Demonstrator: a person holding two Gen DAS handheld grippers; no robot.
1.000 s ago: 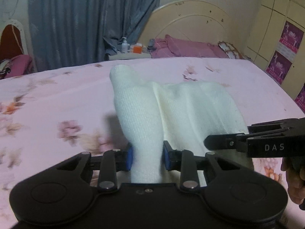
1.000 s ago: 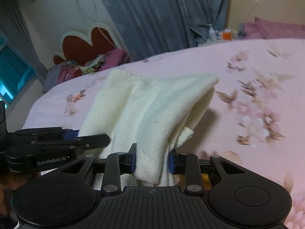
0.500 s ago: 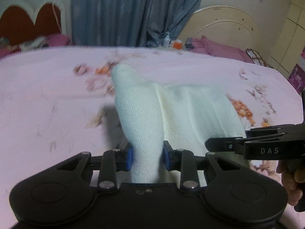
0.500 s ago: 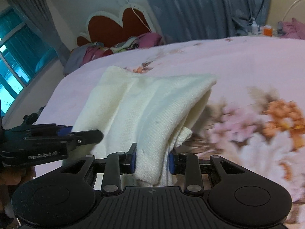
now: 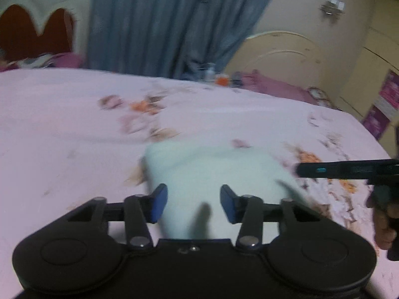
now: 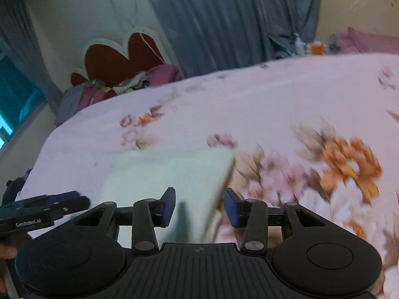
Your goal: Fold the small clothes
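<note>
A cream knit garment (image 5: 212, 174) lies folded on the pink floral bedspread (image 5: 74, 129), blurred by motion. My left gripper (image 5: 194, 203) is open above its near edge, with nothing between the blue pads. In the right wrist view the same garment (image 6: 169, 174) lies flat, and my right gripper (image 6: 199, 208) is open over its right corner. The right gripper also shows at the right of the left wrist view (image 5: 349, 169). The left gripper shows at the lower left of the right wrist view (image 6: 42, 209).
A blue curtain (image 5: 174, 25) hangs behind the bed. A cream headboard (image 5: 281, 57) and purple bedding (image 5: 274, 87) stand at the back right. A red scalloped headboard (image 6: 119, 57) with piled clothes (image 6: 129, 82) sits at the back left. Small bottles (image 6: 306, 44) stand near the curtain.
Both grippers have opened and let go of the cream garment. It has dropped from its raised, draped shape to lie flat on the bedspread. Both views are motion-blurred.
</note>
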